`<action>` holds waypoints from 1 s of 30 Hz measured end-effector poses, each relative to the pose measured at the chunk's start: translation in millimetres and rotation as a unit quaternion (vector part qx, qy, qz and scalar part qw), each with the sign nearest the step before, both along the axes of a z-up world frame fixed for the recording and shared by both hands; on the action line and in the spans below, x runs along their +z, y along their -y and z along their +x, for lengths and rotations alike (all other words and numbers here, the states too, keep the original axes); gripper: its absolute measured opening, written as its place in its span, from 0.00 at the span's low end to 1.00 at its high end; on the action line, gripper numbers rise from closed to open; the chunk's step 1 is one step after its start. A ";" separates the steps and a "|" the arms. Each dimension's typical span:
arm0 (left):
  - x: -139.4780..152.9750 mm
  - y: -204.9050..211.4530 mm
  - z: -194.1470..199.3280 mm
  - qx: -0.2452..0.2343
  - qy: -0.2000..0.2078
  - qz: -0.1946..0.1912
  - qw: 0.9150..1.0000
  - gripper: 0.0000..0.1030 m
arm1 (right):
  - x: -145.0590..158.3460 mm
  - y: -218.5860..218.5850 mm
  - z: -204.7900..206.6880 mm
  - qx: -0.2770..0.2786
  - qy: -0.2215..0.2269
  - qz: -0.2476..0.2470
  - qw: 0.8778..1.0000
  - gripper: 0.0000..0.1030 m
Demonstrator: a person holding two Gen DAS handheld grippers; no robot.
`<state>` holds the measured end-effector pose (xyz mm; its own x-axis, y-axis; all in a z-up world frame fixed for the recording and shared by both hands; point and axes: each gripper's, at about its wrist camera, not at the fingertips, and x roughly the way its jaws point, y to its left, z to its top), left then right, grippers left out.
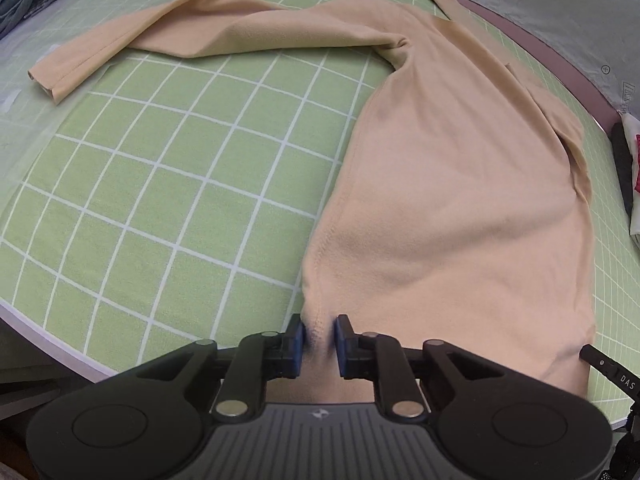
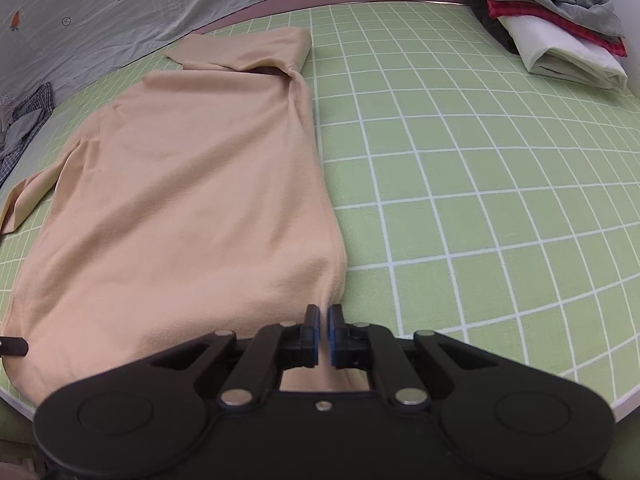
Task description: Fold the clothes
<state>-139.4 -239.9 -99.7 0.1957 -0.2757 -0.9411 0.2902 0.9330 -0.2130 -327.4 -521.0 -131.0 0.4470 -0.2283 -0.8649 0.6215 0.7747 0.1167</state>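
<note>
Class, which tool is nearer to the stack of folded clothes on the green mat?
Right. The right tool grips the beige shirt's hem corner on the stack's side; the left tool grips the opposite corner.

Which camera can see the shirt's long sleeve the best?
The left wrist view. There the long sleeve of the peach shirt lies stretched across the green mat, cuff included. The right wrist view shows only a bit of it at its left edge.

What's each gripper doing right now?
Left gripper: shut on the beige shirt at its near hem corner.
Right gripper: shut on the shirt's other hem corner.
</note>
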 end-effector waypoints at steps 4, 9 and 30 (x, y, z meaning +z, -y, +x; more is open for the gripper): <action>18.0 3.3 8.4 0.016 0.044 0.009 0.999 0.78 | 8.1 1.1 7.7 -0.004 -0.001 -0.034 0.999 0.45; 26.3 18.2 36.2 0.008 0.078 0.057 0.995 0.86 | 18.0 10.6 33.5 0.001 0.010 -0.097 0.995 0.93; -14.1 116.5 178.7 0.012 0.058 0.085 0.995 0.87 | -10.4 93.2 220.8 0.087 -0.045 -0.236 0.967 1.00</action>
<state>39.3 -356.4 -113.8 0.3100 -0.1080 -0.9446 0.2809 0.9596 -0.0175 -106.6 -614.2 -141.4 0.4419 -0.5361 -0.7193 0.4690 0.8215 -0.3241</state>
